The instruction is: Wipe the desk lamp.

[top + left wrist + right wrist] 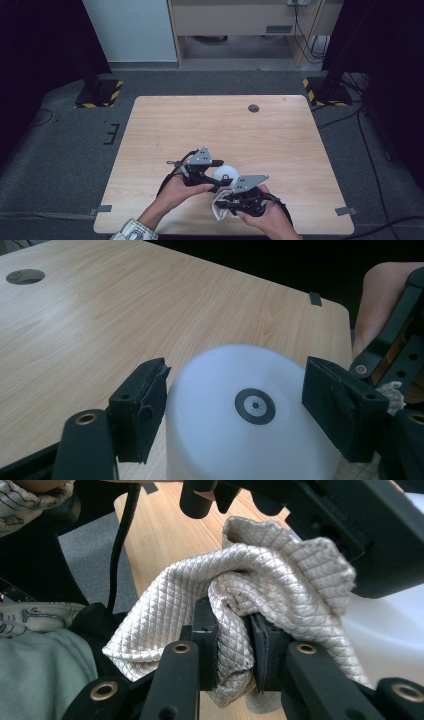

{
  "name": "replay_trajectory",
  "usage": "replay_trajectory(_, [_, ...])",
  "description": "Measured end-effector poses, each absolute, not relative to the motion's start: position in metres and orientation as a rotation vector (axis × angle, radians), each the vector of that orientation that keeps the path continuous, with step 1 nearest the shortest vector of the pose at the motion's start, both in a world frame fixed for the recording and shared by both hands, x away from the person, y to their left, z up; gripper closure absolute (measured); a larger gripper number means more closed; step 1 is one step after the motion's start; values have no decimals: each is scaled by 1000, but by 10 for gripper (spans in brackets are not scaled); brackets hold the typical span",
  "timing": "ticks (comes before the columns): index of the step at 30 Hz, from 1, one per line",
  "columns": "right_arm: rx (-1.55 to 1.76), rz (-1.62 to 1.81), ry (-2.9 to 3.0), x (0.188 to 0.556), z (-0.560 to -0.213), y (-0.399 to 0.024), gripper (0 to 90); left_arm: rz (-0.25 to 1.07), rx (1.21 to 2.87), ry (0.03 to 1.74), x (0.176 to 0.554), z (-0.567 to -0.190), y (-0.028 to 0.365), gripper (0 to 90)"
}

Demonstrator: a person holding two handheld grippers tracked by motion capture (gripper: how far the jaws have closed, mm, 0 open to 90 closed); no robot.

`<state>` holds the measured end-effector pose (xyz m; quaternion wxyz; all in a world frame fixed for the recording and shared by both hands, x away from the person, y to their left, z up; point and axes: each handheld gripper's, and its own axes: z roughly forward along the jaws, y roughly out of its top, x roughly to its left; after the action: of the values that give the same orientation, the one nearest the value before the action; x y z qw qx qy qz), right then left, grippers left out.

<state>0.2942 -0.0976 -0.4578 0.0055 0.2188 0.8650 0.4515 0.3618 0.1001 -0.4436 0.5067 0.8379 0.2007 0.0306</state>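
A white cup [250, 435], bottom up with a black ring on its base, sits between the jaws of my left gripper [235, 385], whose pads press on its two sides. From above, the left gripper [219, 175] holds the cup [226, 172] low over the table's near middle. My right gripper [245, 645] is shut on a bunched beige quilted cloth [280, 570]. The cloth lies against the cup's white side [395, 625] and under the left gripper's black body [350, 525]. In the high view the right gripper [226, 201] holds the cloth [219, 209] just in front of the cup.
The wooden table [225, 125] has a round cable hole [253, 108] at the back right, also visible as the hole [25, 276]. Two yellow-and-black striped stand bases [100, 92] [325, 92] sit on the grey floor behind the table.
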Motion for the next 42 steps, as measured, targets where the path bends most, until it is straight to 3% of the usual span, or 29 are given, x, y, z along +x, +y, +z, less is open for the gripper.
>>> replay_trajectory(17, [706,1310,2785,299,-488,-89,756,71,2019,489,362,-444,100,259])
replay_trajectory(42, [713,1275,2791,300,-493,-89,754,68,2018,489,362,-444,97,257])
